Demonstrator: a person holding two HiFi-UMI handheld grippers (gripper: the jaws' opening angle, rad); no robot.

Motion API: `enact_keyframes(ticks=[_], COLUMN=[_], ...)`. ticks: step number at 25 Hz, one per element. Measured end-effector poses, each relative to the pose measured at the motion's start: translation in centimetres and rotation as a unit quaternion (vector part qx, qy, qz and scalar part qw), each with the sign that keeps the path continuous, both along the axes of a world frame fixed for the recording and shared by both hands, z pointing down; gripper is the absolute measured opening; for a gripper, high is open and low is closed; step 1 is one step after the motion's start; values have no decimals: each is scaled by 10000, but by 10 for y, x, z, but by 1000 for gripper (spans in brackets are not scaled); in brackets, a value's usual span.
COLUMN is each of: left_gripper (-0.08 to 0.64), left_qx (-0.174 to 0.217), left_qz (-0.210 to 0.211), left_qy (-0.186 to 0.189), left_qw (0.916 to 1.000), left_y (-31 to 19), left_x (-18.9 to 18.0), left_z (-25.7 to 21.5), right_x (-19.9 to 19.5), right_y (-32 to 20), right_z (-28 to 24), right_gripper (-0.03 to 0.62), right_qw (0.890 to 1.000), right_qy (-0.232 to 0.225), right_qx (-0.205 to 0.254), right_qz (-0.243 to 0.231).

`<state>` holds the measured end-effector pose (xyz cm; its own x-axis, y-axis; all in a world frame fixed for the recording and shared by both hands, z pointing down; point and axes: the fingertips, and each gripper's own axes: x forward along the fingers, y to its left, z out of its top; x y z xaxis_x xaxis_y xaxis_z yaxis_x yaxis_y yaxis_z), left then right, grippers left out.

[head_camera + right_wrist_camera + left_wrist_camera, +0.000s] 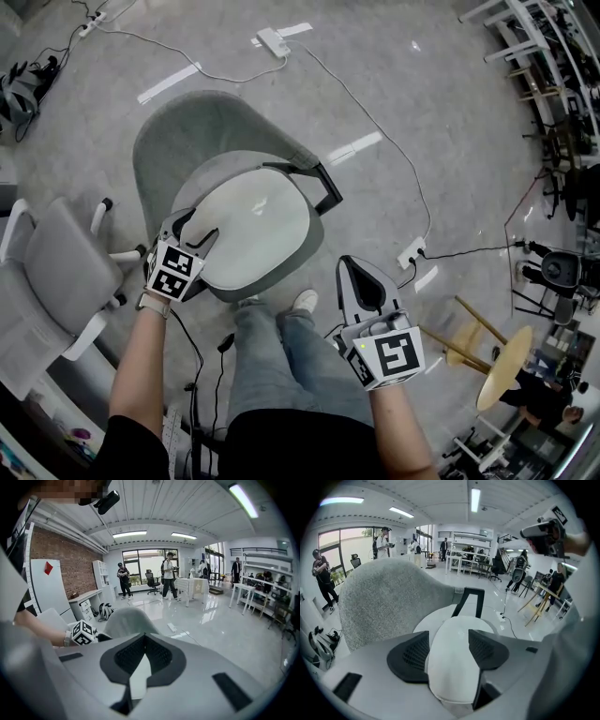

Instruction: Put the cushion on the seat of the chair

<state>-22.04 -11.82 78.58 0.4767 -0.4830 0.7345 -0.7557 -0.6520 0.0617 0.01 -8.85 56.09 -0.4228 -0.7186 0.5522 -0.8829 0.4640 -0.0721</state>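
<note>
The off-white, rounded, flat cushion [253,230] lies on the seat of the grey fabric chair [187,131], and it covers almost all of the seat. It lies flat. In the head view its longer side runs from lower left to upper right, along the line of the backrest, and its far end comes close to the black armrest frame [314,178].

The left gripper [195,231] is at the cushion's lower-left edge. The left gripper view shows its two black pads standing wide apart, with the rounded edge of the cushion [454,634] in the gap between them. From this low angle the cushion looks like a white dome, with the armrest frame [471,602] upright behind it and the backrest at the left.

The right gripper [352,267] is well apart from the chair, above the person's blue jeans [281,361]. In the right gripper view its jaws are together with nothing between them.

Only the head view gives the whole outline of the cushion. The right gripper view shows only the chair's grey backrest [129,620] and the marker cube of the left gripper [84,632], and farther back a red brick wall [70,555].
</note>
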Motion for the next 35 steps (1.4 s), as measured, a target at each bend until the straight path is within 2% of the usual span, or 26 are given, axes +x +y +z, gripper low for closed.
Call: enact_keyframes(ticks=[2, 5, 9, 16, 20, 28, 35], left_gripper=[256, 194, 110, 20, 12, 12, 12], left_qx=[133, 410, 854, 1364, 1496, 1781, 1868], left_qz=[-113, -278, -552, -569, -565, 30, 86], left_qy=[204, 512, 1030, 1412, 1685, 1833, 2182], left_qw=[9996, 9975, 9895, 9789, 9726, 9668, 9578], left_y=[-5, -13, -18, -17, -14, 2, 12], left_x=[6, 17, 33, 62, 78, 127, 169], left_z=[-20, -54, -106, -178, -216, -276, -323], right_x=[1, 3, 4, 16, 24, 34, 59], right_y=[-1, -3, -6, -9, -8, -4, 1], right_z=[-4, -12, -29, -61, -75, -105, -131], right_gripper=[8, 8, 8, 8, 8, 8, 8], right_qw=[10000, 9999, 9995, 9976, 9960, 9917, 9868], right_qy=[-26, -61, -140, -312, -375, -540, -749], right_qx=[60, 145, 292, 582, 754, 1124, 1381], right_qz=[-7, 6, 39, 193, 294, 299, 405])
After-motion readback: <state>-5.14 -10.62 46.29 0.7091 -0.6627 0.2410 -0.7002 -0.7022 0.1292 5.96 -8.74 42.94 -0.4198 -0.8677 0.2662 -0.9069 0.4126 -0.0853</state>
